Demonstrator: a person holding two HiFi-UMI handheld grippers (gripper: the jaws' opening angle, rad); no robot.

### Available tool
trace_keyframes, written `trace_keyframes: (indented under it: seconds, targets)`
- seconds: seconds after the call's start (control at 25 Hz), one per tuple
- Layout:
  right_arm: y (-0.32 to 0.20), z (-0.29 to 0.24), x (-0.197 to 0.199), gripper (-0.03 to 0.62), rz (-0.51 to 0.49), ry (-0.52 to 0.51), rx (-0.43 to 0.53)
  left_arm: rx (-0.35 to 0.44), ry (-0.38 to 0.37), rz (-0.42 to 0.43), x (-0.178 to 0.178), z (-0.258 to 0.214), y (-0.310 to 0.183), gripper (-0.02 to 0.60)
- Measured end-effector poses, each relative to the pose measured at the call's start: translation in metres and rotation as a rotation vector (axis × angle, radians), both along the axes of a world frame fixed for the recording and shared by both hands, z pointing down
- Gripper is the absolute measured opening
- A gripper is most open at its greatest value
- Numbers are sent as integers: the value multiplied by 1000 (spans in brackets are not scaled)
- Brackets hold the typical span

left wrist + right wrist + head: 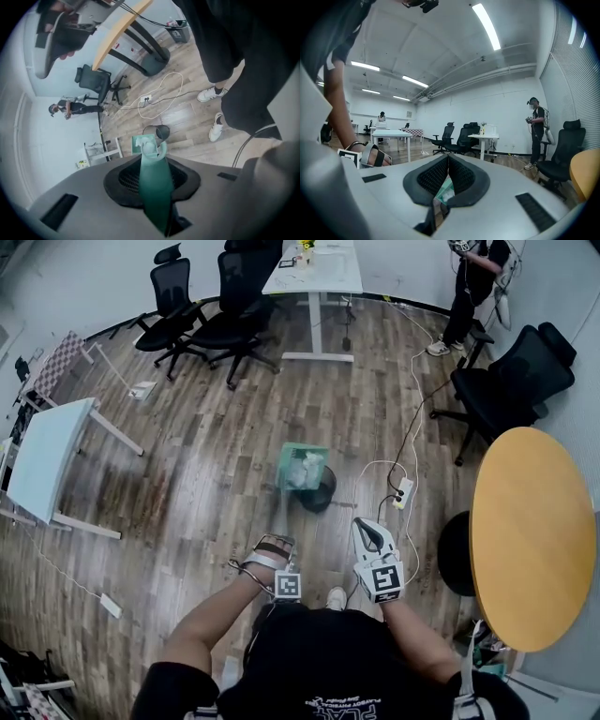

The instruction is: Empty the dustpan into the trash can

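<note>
A green dustpan [302,467] with white scraps in it hangs just above the floor, its far edge over a small black trash can [324,493]. My left gripper [279,540] is shut on the dustpan's long green handle [157,187]. In the left gripper view the handle runs between the dark pads of that gripper [152,163] to the pan [142,145], with the trash can [162,132] right beside it. My right gripper [365,521] is held level to the right of the handle, shut and empty. In the right gripper view, the right gripper [447,157] shows a bit of the green dustpan [444,191] below its pads.
A white power strip [404,491] and its cable lie on the wood floor right of the can. A round yellow table [534,531] stands at the right, black office chairs [511,381] behind it, a white desk [52,456] at the left. Another person [473,287] stands far back.
</note>
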State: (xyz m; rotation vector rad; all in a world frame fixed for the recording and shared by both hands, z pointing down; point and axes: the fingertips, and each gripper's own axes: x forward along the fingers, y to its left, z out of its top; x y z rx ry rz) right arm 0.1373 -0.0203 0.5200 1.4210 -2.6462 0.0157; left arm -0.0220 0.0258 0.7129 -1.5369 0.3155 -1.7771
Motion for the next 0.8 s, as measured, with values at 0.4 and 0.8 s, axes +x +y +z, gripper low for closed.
trace_keyframes:
  seconds: [0.4,0.8]
  targets:
    - [2,0,2,23,-10,-1,-2,-37,-205,194,23,25,22,98]
    - [2,5,-1,24,-23,-12,-14,7,-459,404,7,23,19,99]
